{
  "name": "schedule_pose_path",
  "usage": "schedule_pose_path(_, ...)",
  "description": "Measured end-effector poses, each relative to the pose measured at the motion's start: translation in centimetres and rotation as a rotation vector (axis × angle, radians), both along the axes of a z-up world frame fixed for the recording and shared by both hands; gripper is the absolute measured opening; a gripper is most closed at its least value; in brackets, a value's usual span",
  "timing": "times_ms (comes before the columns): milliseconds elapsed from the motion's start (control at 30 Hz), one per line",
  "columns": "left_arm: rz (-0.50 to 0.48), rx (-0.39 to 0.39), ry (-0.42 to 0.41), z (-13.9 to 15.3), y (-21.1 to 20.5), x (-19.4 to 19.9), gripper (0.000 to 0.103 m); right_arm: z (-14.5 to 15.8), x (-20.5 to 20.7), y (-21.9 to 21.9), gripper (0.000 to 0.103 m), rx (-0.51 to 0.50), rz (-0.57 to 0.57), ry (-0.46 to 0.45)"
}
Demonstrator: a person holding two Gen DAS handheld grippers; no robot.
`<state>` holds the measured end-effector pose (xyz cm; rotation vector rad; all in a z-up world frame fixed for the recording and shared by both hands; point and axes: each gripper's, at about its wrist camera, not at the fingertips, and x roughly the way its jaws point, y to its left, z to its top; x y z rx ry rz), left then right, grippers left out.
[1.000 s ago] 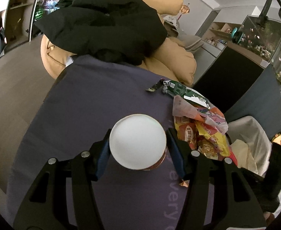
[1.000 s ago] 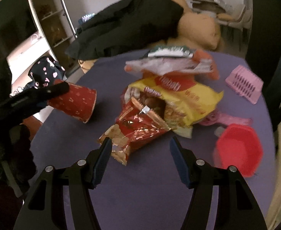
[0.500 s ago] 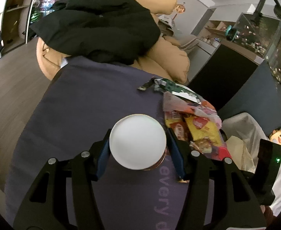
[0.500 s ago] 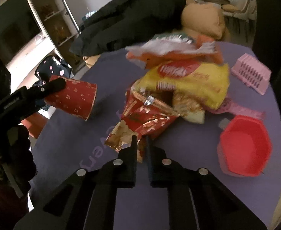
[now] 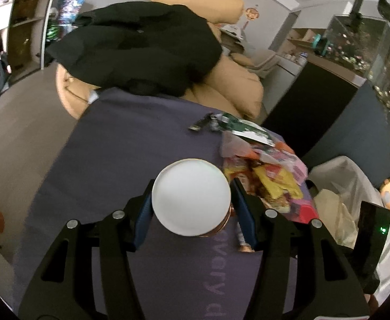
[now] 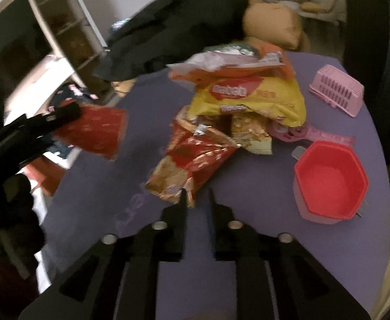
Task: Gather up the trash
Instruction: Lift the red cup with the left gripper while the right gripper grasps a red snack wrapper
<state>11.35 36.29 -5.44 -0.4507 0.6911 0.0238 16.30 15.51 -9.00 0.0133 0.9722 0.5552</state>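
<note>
Left tool (image 5: 191,200) is clamped on the paper cup (image 5: 191,196), white base facing its camera, the blue pads pressing the cup's two sides, and it hangs above the purple desk (image 5: 131,144) rather than resting on it. From the right camera the same cup (image 6: 93,130) shows as a red cone held sideways at far left, mouth toward the wrapper heap. Right tool (image 6: 196,196) has its jaws drawn nearly together, a thin slit between them, and the near corner of the red wrapper (image 6: 192,157) sits right at the left tip; whether the foil is truly pinched I cannot tell (the picture is blurred there). That wrapper is the thing to watch: it lies straight ahead of the right tool, long axis running away and slightly rightward, up toward the yellow bag (image 6: 251,98) heaped on its far end. The right side is plainly the nearer one; the left is off to the side and already loaded. The lined bin (image 5: 349,184) sits past the desk's right edge, beside the heap, so I reckon both loads head that way. The red bowl (image 6: 330,176) and pink basket (image 6: 337,93) lie well right of the wrapper's line.
</note>
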Motion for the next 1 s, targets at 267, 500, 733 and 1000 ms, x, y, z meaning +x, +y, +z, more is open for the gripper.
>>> schedule_pose_path(267, 0.008, -0.076, -0.009, -2.1, 3.0, -1.0, 0.053, 0.2, 1.4, 3.2, 0.047, 0.028, -0.084, -0.001)
schedule_pose_path(500, 0.014, -0.146, -0.02, -3.2, 4.7, -2.0, 0.053, -2.1, 3.9, 6.4, 0.048, -0.074, -0.106, 0.041)
schedule_pose_path(733, 0.017, -0.159, -0.036, -3.0, 4.9, -2.6, 0.053, -2.3, 3.3, 6.5, 0.024, -0.08, -0.041, -0.012)
schedule_pose_path(1000, -0.035, -0.139, -0.055, -1.5, 2.7, -2.8, 0.053, 0.3, 0.6, 3.0, 0.017, -0.035, -0.003, -0.094)
